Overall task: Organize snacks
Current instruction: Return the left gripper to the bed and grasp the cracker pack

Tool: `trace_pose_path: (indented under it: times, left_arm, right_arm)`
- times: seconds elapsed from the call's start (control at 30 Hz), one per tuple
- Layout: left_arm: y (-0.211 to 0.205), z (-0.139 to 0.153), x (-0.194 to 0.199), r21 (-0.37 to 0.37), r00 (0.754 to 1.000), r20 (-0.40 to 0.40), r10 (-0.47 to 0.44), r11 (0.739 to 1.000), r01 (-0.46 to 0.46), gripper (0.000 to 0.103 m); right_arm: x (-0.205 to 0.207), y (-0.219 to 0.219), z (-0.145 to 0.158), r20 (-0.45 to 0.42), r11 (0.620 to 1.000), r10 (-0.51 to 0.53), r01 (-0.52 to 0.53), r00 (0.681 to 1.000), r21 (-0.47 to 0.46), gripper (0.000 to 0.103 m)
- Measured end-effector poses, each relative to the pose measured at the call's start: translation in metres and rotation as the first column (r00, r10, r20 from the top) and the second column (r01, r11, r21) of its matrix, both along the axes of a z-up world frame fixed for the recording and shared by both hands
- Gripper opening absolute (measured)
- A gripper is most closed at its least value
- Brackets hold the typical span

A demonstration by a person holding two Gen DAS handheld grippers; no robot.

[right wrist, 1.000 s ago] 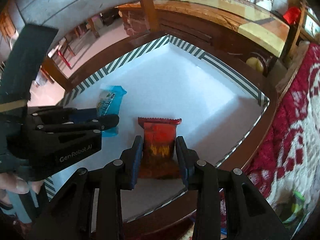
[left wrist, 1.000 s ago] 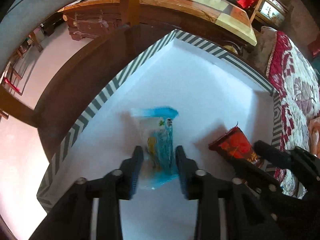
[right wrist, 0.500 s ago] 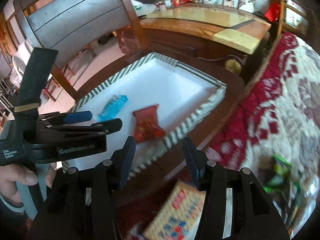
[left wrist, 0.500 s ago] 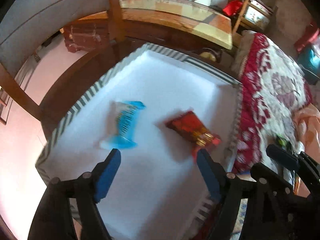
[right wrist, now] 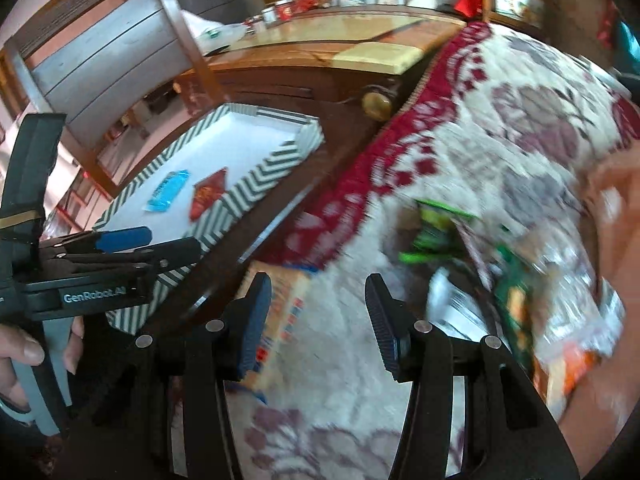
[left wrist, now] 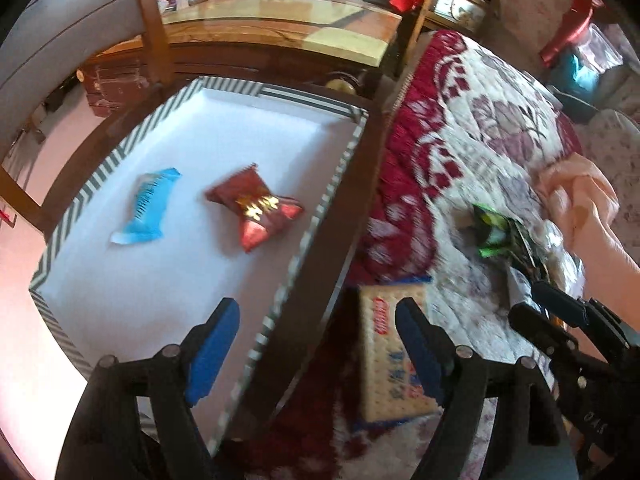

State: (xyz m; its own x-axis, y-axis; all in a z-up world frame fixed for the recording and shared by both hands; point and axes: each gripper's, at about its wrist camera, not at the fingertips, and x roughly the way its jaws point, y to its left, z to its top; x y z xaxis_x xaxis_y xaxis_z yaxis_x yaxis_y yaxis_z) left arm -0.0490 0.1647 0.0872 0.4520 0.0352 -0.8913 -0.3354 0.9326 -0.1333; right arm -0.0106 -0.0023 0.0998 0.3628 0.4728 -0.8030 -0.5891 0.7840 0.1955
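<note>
A blue snack packet (left wrist: 148, 204) and a red snack packet (left wrist: 256, 210) lie in the white tray (left wrist: 304, 232) with a striped rim; both also show in the right wrist view, the blue one (right wrist: 167, 190) and the red one (right wrist: 208, 196). A cracker pack (left wrist: 394, 360) lies on the floral blanket beside the tray, also in the right wrist view (right wrist: 280, 312). Green packets (right wrist: 440, 228) lie further right. My left gripper (left wrist: 318, 328) is open and empty above the tray's edge. My right gripper (right wrist: 318, 300) is open and empty over the blanket.
The tray sits on a dark wooden seat (left wrist: 320, 320). A red-and-white floral blanket (left wrist: 480, 140) lies to the right with a pile of several snack bags (right wrist: 560, 320). A wooden table (left wrist: 280, 20) stands behind. A chair back (right wrist: 100, 60) is at the left.
Both grippers let go of their packets, opened, pulled back and swung right toward the blanket. The blue and red packets stay in the tray.
</note>
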Motion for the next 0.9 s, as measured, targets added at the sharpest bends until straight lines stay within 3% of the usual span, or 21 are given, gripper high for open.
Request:
trace_pose_path:
  times: [0.43, 0.7, 0.9]
  left_arm:
    - [-0.045, -0.021, 0.001, -0.041, 0.996, -0.067, -0.055, 0.998, 0.052, 0.083]
    - [-0.062, -0.042, 0.006, -0.067, 0.991, -0.117, -0.072, 0.996, 0.064, 0.083]
    - [-0.059, -0.057, 0.012, -0.099, 0.989, -0.144, -0.042, 0.995, 0.028, 0.083]
  right_arm:
    - [-0.006, -0.075, -0.008, -0.009, 0.991, -0.130, 0.130, 0.991, -0.021, 0.056]
    - [0.000, -0.093, -0.011, -0.019, 0.985, -0.169, 0.169, 0.985, -0.021, 0.056]
    - [0.001, -0.089, -0.021, -0.057, 0.991, -0.133, 0.132, 0.989, -0.021, 0.056]
